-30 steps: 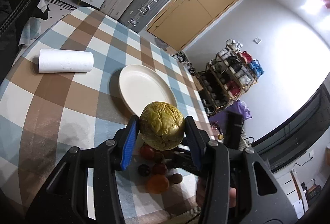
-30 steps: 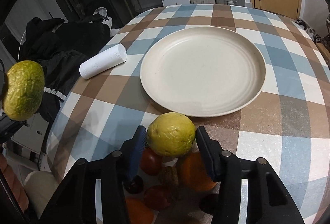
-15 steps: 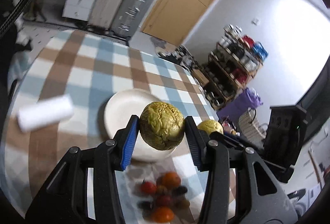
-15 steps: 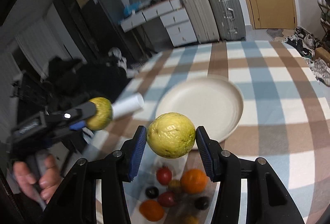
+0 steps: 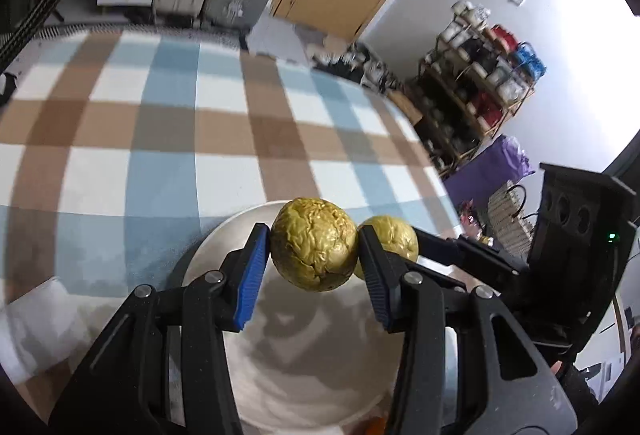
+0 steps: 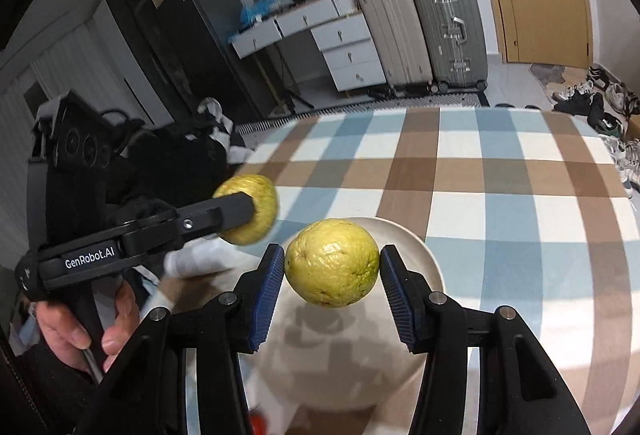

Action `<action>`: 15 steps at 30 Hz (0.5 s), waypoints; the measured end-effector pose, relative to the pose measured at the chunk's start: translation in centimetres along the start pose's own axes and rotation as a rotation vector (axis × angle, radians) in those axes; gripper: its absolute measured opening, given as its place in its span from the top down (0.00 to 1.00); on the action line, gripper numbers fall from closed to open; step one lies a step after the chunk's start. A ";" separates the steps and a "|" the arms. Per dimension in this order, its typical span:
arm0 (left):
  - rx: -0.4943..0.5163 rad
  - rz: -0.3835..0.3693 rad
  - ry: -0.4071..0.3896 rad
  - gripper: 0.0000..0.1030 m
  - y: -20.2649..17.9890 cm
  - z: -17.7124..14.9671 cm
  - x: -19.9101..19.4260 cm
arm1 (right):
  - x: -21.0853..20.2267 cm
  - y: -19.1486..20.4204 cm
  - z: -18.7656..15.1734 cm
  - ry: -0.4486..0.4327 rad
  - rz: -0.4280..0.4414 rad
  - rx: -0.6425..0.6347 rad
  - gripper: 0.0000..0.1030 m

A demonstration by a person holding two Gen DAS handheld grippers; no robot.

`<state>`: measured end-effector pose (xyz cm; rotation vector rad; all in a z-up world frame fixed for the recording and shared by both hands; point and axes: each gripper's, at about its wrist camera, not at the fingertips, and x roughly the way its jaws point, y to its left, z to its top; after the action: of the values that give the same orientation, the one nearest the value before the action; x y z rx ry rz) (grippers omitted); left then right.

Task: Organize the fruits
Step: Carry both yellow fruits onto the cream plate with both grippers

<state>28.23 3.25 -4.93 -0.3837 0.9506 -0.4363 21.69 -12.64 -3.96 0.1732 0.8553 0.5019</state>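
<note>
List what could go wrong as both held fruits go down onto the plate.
1. The two grippers are converging over one plate: the left gripper with its wrinkled fruit sits close beside the right gripper, so fingers or fruits may knock together.
2. Both fruits are round and clamped only at their sides; the smooth yellow-green fruit could roll across the shallow plate and off it once released.
3. Both hang above the plate; releasing from there could bruise them.

1. The left tool [image 5: 314, 249] grips a wrinkled yellow-brown fruit [image 5: 314, 245] between its blue pads, above a cream plate [image 5: 224, 235].
2. Just behind it on the right, the right tool [image 5: 404, 241] holds a smoother yellow fruit [image 5: 394, 235].
3. The plate sits on the checked worktop [image 5: 160, 139].
</note>
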 end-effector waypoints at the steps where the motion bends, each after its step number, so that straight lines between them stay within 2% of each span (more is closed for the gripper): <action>1: -0.009 -0.007 0.018 0.58 0.5 0.0 0.9 | 0.9 -0.4 0.1 0.012 -0.001 0.000 0.51; 8: -0.038 -0.005 0.055 0.58 2.6 -0.1 4.6 | 5.4 -2.0 0.1 0.060 -0.044 -0.051 0.51; 15: -0.103 -0.027 0.065 0.58 3.6 0.0 5.4 | 7.2 -3.1 -0.2 0.078 -0.042 -0.020 0.50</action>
<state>31.61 3.47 -10.44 -0.4786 1.0346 -0.4272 26.60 -11.85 -10.02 0.1173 0.9275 0.4801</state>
